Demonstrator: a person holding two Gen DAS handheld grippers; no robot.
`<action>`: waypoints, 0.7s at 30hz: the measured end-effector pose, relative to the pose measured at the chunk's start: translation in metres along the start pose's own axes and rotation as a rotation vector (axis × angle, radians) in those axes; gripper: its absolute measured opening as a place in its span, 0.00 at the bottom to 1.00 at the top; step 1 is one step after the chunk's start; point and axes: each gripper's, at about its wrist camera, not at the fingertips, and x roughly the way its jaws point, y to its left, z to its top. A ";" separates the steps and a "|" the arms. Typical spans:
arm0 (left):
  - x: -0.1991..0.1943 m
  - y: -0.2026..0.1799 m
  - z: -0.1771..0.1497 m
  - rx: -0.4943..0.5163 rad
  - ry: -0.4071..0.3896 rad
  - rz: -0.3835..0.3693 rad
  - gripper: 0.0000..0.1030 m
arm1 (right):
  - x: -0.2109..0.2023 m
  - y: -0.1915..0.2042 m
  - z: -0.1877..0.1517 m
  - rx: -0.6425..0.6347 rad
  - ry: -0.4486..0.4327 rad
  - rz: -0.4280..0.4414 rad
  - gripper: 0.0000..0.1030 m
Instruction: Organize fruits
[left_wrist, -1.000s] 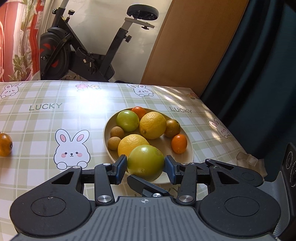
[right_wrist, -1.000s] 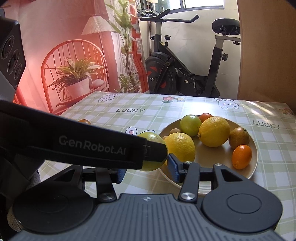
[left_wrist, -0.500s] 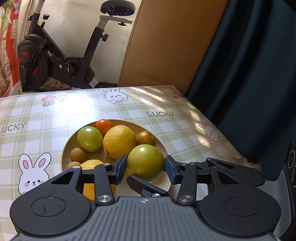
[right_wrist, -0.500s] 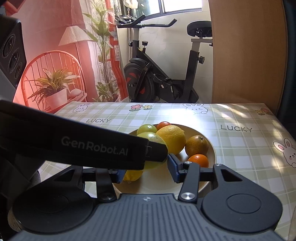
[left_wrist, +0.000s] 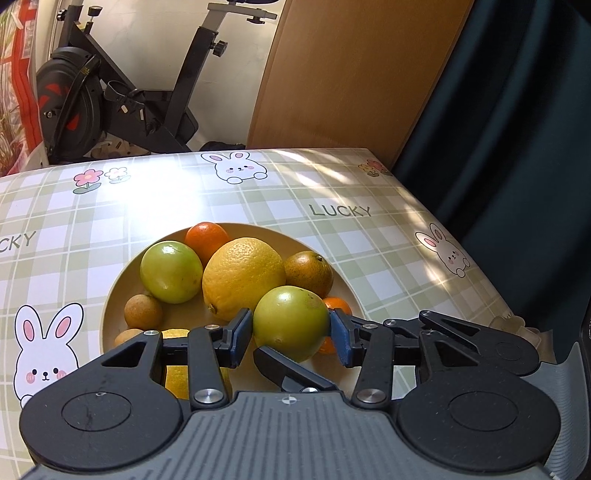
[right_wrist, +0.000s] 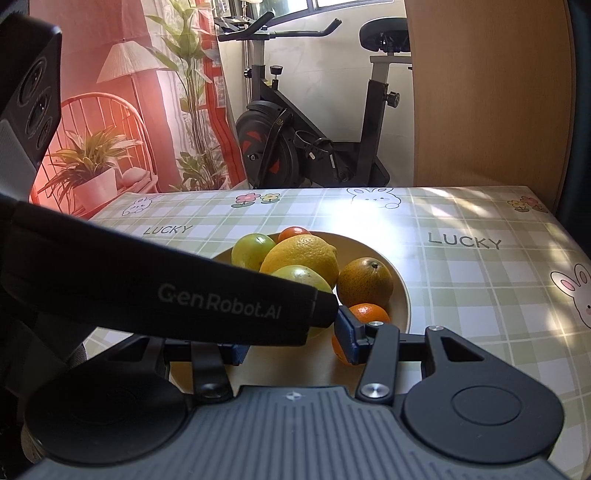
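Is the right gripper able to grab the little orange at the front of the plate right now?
Probably yes. The right gripper is open with nothing in it, and the little orange sits just beyond its right finger. But the left gripper, holding a green fruit, crowds that spot.

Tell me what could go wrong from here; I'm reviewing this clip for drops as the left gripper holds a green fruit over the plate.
1. The plate is already crowded: released here, the green fruit could land on the small orange fruit or the big yellow citrus and roll off the low rim.
2. The left gripper pinches a smooth round fruit at two narrow spots, so it may slip.
3. The right gripper sits close beside, risking a collision.
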 end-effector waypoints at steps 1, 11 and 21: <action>0.001 0.001 0.001 -0.003 0.002 -0.001 0.47 | 0.001 0.000 0.000 -0.004 -0.004 0.001 0.48; 0.003 0.003 0.002 -0.003 0.005 -0.007 0.47 | 0.007 0.002 0.000 -0.030 -0.006 -0.012 0.49; 0.001 0.006 -0.005 -0.003 0.004 -0.005 0.47 | 0.009 0.004 -0.001 -0.035 0.002 -0.011 0.49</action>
